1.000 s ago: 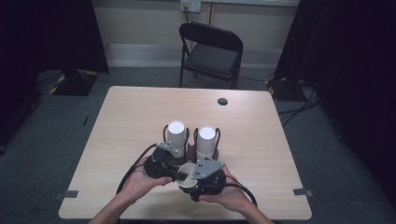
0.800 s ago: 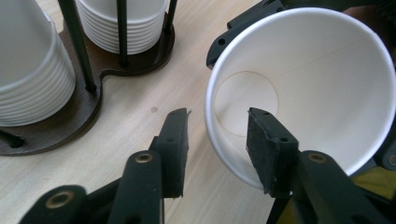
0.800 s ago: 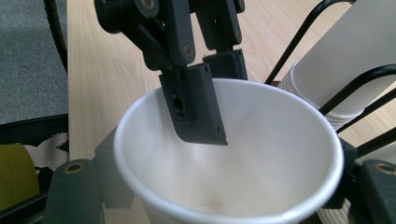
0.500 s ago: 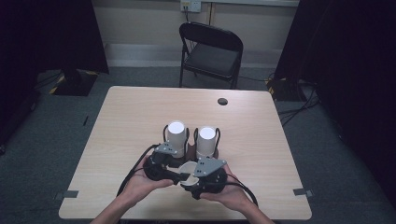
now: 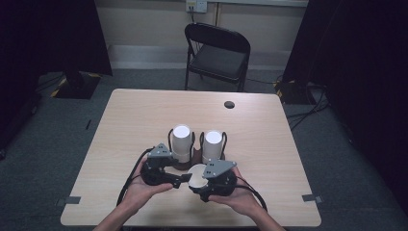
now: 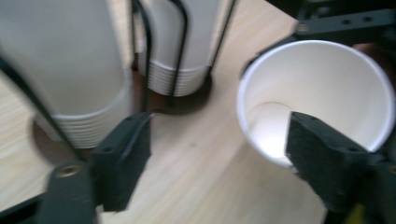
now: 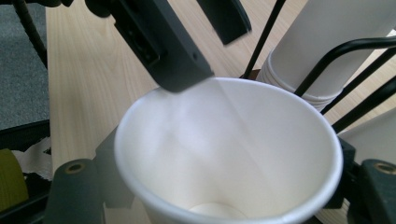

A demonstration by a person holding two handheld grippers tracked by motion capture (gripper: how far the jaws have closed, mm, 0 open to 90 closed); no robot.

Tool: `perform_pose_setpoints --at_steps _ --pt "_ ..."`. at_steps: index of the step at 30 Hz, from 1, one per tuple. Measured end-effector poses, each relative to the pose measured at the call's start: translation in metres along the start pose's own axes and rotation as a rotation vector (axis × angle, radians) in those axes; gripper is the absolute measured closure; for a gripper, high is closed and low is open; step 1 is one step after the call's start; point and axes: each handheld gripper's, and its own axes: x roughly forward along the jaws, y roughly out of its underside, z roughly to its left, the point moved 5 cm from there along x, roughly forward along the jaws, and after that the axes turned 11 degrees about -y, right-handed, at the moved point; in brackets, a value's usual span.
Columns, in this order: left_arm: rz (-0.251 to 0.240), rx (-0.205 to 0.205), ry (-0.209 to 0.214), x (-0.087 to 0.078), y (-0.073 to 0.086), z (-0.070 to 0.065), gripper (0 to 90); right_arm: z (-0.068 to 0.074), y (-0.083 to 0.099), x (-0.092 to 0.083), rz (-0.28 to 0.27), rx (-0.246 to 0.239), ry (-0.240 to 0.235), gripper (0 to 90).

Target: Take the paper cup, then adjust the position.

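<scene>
A single white paper cup (image 5: 197, 174) lies tilted between my two hands near the table's front edge. My right gripper (image 7: 224, 186) is shut on it, one jaw on each side of its wall, its open mouth (image 7: 233, 140) facing the camera. My left gripper (image 6: 219, 128) is open, its jaws have just been opening. One of its fingers (image 6: 327, 158) lies across the cup's (image 6: 327, 79) rim without pressing, and the other stands apart over bare table. Just beyond stand two tall stacks of white cups (image 5: 182, 142) (image 5: 212, 143) in black wire holders.
The light wooden table (image 5: 144, 115) has a small dark round spot (image 5: 229, 104) near its far edge. A black folding chair (image 5: 216, 53) stands behind the table. Cables trail from both grippers toward the front edge.
The left gripper's jaws have spread apart at the cup's rim. Both hands have stayed in place, and the right gripper keeps its hold on the cup.
</scene>
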Motion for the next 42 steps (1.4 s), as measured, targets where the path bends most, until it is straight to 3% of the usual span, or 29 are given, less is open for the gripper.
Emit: perform_pose_setpoints --at_steps 2,6,10,12,16,23,26,32,42 --pt "-0.009 -0.001 -0.032 -0.001 0.001 0.004 19.3 -0.002 0.001 0.0 -0.003 0.012 -0.007 26.3" --pt "-0.039 -0.014 -0.055 -0.005 0.002 0.01 16.1 -0.005 0.005 0.0 0.015 0.025 -0.006 26.3" --pt "-0.074 -0.019 -0.099 -0.009 0.004 0.015 15.8 -0.006 0.01 -0.004 -0.018 0.057 0.011 26.4" --pt "-0.104 0.003 -0.113 -0.011 0.006 0.016 15.8 -0.006 0.013 -0.007 -0.012 0.06 0.015 26.4" --pt "-0.109 0.002 -0.129 -0.014 0.008 0.017 15.8 -0.008 0.014 -0.016 -0.042 0.077 0.03 26.5" --pt "-0.123 -0.004 -0.235 -0.019 0.025 0.019 16.5 -0.015 0.015 -0.034 -0.087 0.11 0.067 26.7" --pt "-0.152 -0.028 -0.242 -0.022 0.031 0.024 16.4 -0.019 0.016 -0.038 -0.1 0.123 0.077 26.8" --pt "-0.181 -0.03 -0.26 -0.027 0.038 0.032 16.3 -0.028 0.017 -0.048 -0.134 0.153 0.1 27.0" --pt "-0.162 0.0 -0.259 -0.022 0.05 0.03 16.5 -0.04 0.018 -0.07 -0.18 0.184 0.153 27.2"
